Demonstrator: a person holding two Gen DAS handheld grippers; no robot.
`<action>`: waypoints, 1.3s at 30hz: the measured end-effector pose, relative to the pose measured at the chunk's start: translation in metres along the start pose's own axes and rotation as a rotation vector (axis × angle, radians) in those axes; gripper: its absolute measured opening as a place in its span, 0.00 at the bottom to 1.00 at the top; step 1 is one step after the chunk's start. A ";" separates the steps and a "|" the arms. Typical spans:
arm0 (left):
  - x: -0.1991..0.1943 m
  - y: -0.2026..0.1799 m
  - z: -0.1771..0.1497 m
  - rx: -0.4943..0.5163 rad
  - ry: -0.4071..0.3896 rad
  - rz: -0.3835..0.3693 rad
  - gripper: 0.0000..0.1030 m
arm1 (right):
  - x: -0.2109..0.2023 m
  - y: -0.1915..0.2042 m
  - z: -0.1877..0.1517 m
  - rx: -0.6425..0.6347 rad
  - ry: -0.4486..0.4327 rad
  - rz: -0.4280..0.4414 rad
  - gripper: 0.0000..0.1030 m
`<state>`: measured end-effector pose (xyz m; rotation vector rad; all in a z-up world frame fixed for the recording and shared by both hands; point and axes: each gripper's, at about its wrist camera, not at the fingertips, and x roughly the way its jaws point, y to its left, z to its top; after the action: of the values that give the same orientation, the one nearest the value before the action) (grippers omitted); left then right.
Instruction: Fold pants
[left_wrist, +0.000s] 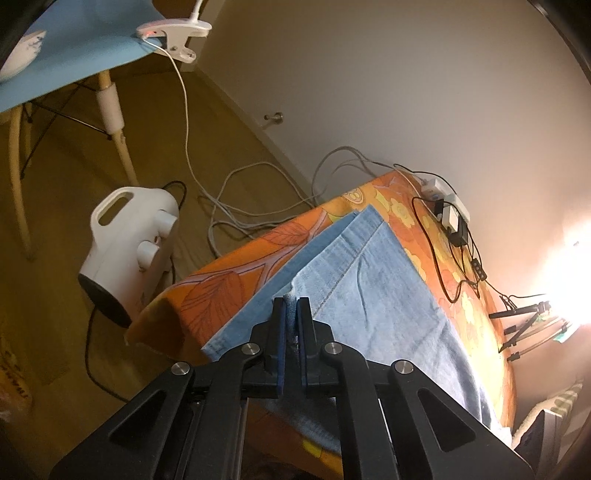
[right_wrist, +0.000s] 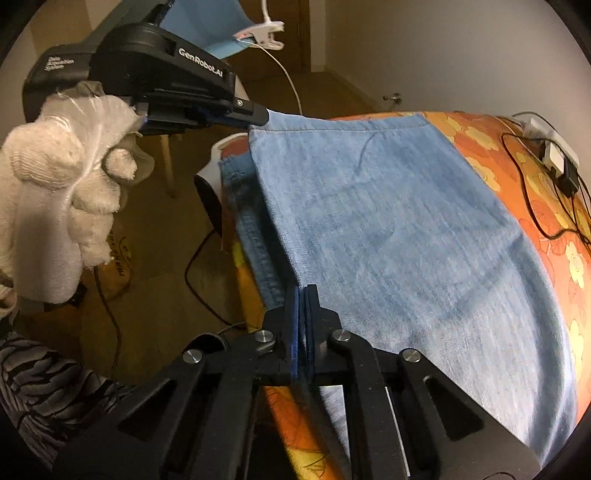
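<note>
Jeans spread over orange floral tabletop; left tongs clenched on corner hem, right tongs clenched on near edge, white-gloved hand gripping handle

- Light blue denim pants lie spread on an orange flowered cover.
- One layer is doubled over another, whose darker seamed edge shows alongside.
</note>
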<state>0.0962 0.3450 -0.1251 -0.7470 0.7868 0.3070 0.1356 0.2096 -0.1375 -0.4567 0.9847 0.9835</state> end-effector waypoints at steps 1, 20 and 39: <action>-0.002 0.002 -0.001 -0.001 -0.002 0.002 0.04 | -0.002 0.002 0.000 -0.009 -0.001 0.004 0.03; -0.010 0.047 -0.004 -0.111 0.050 0.002 0.21 | 0.013 0.031 0.021 -0.085 0.010 0.022 0.34; 0.014 0.054 -0.014 -0.196 0.160 -0.083 0.34 | 0.042 0.022 0.035 0.020 0.017 -0.020 0.20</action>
<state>0.0706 0.3725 -0.1683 -0.9949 0.8825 0.2538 0.1416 0.2655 -0.1536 -0.4580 1.0028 0.9527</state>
